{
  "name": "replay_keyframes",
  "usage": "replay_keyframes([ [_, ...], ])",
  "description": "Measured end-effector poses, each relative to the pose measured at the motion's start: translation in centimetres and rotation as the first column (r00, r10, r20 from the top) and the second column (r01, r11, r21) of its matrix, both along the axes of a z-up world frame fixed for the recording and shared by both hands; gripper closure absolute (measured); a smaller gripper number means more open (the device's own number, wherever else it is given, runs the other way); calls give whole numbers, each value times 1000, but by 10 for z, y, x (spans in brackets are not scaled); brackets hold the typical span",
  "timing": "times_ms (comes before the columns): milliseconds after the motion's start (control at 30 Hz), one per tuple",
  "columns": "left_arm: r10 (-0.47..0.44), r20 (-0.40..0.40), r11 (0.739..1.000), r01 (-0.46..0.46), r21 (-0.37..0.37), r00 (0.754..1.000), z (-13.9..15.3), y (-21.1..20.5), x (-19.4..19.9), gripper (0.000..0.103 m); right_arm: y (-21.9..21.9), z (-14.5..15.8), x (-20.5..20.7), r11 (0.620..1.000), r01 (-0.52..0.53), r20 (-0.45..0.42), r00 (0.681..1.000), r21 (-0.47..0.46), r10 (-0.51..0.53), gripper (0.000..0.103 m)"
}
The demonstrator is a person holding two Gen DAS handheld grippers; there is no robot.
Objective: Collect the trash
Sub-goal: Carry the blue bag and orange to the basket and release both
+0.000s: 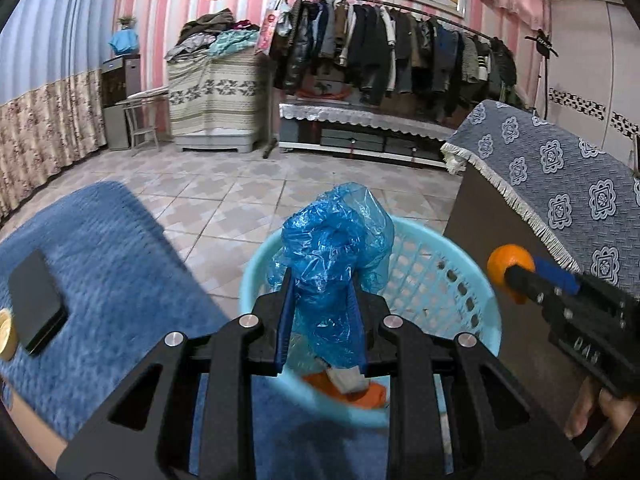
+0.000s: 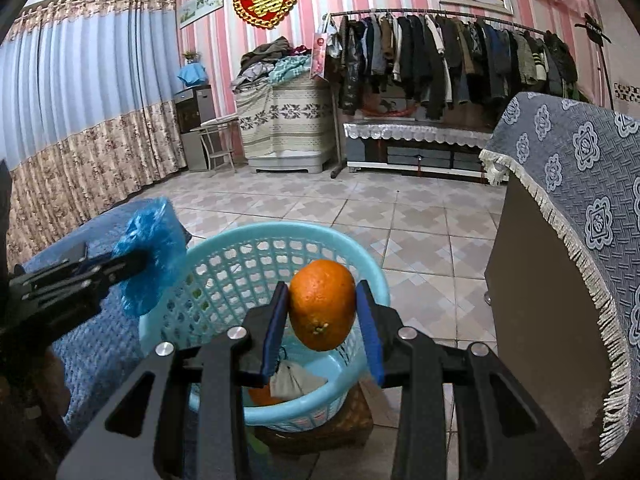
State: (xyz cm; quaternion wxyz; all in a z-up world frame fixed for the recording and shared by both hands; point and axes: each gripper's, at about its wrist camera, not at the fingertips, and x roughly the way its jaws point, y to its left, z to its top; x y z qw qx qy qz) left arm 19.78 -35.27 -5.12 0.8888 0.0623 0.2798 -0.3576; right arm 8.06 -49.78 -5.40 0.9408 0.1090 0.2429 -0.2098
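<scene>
Left tool [image 1: 320,284] clenched on a crumpled blue plastic bag [image 1: 332,252], held above the near rim of the light-blue basket [image 2: 224,256]. Right tool [image 2: 322,312] clamps an orange [image 2: 322,304] over the basket's opening. Basket bottom holds orange peel [image 1: 360,394] and a grey scrap [image 2: 296,380]. Basket stands just beside the blue bed's [image 1: 100,248] edge.

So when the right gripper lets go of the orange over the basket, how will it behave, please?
The orange looks round and firm, so it will probably drop straight and may roll on the bottom of the light blue basket. Its skin looks intact between the right gripper, so likely not fragile. The scraps already inside might soften its landing.
</scene>
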Motion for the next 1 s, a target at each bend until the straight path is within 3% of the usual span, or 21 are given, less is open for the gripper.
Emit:
replay_keyframes([
  [133, -25, 7, 1000, 25, 4, 1000, 0, -16, 8, 75, -8, -2, -1, 1000, 11, -8, 1000, 2, -11, 68],
  [300, -12, 3, 1000, 12, 18, 1000, -3, -18, 16, 35, -10, -8, 1, 1000, 14, -20, 1000, 8, -14, 68],
  [433, 13, -4, 999, -13, 40, 1000, -7, -4, 19, 27, -8, -11, 5, 1000, 9, -22, 1000, 14, -9, 68],
  [600, 86, 12, 996, -86, 9, 996, 0, 26, 14, 11, -4, -13, 16, 1000, 0, -14, 1000, 15, 1, 68],
  [800, 152, 64, 988, -153, 14, 986, 8, 57, 9, 8, 8, -15, 41, 999, -25, 3, 1000, 20, 25, 68],
  [1000, 217, 62, 976, -217, 3, 974, 13, 82, 16, 8, 26, -25, 67, 999, -40, -30, 999, 4, 40, 64],
])
